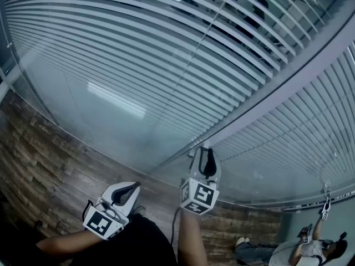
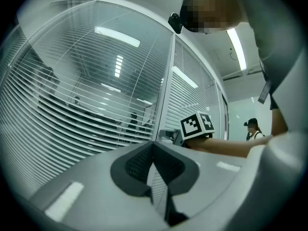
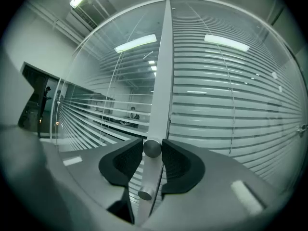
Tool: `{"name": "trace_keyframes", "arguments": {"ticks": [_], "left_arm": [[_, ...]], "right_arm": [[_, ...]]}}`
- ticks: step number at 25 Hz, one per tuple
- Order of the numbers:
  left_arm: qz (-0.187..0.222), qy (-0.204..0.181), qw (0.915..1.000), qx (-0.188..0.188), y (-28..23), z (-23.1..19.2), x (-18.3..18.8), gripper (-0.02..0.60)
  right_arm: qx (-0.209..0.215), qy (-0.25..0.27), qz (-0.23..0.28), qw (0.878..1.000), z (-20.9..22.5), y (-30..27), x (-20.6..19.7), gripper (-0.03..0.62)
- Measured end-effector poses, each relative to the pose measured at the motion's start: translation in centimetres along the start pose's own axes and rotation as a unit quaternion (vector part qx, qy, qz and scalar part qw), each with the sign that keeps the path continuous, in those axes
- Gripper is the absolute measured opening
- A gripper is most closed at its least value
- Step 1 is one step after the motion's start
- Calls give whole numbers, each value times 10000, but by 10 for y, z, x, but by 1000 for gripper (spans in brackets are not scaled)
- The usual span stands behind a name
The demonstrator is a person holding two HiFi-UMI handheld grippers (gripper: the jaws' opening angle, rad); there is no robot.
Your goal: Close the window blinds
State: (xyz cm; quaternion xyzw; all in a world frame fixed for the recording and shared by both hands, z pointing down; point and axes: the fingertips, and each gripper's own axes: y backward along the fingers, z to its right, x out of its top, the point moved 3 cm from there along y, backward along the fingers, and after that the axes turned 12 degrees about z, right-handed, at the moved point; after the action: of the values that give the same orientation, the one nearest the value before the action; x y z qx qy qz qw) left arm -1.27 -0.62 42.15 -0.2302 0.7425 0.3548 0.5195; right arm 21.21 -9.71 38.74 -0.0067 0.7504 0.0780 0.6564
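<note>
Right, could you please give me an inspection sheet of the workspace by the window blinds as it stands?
Surface: wooden floor below the glass partition.
Job's things: slatted blinds behind the glass, slats partly open; round knob on the metal mullion, second knob further along it.
Clutter: nothing seen.
Grippers: right gripper has its fingers closed on the first knob; left gripper is shut, empty and off the glass.
Cables: dark cable hanging under the right gripper.
Surroundings: another person at the far right, by the next pane.
</note>
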Motion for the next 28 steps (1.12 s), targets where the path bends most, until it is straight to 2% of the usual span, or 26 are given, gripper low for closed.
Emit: {"name": "trace_keyframes", "arguments": {"ticks": [6, 8, 10, 12, 16, 20, 22, 23, 24, 25, 26, 28], "left_arm": [[-43, -29, 10000, -31, 5, -5, -8, -2], [-30, -12, 10000, -45, 5, -4, -10, -2], [-59, 23, 10000, -27, 6, -4, -12, -2], [-57, 44, 10000, -19, 5, -2, -9, -2], [-91, 57, 9999, -48, 3, -2, -11, -2], [-108, 58, 9998, -141, -2, 3, -13, -2], [-145, 92, 9997, -163, -6, 5, -16, -2], [-146, 100, 9997, -166, -6, 6, -17, -2], [-135, 98, 9997, -168, -5, 7, -17, -2], [-120, 97, 9997, -167, -3, 7, -18, -2], [-112, 102, 9998, -160, 1, 7, -18, -2], [-124, 118, 9998, -132, 9, 6, -20, -2]], "right_arm": [[41, 64, -58, 10000, -5, -1, -8, 129], [145, 344, -122, 9992, -6, 0, -11, 127], [336, 966, -234, 9945, -8, 0, -10, 124], [522, 1790, -346, 9818, -11, 0, -6, 124], [795, 3184, -551, 9430, -16, -2, -7, 124], [1185, 4093, -636, 9025, -18, -4, -8, 123], [1302, 4348, -701, 8883, -16, -6, -10, 124], [1315, 4351, -693, 8880, -16, -7, -11, 126], [1297, 4230, -654, 8944, -15, -6, -12, 129], [1250, 3956, -605, 9079, -15, -4, -13, 129], [1177, 3505, -563, 9274, -15, -1, -14, 132], [972, 2204, -481, 9694, -14, 6, -13, 177]]}}
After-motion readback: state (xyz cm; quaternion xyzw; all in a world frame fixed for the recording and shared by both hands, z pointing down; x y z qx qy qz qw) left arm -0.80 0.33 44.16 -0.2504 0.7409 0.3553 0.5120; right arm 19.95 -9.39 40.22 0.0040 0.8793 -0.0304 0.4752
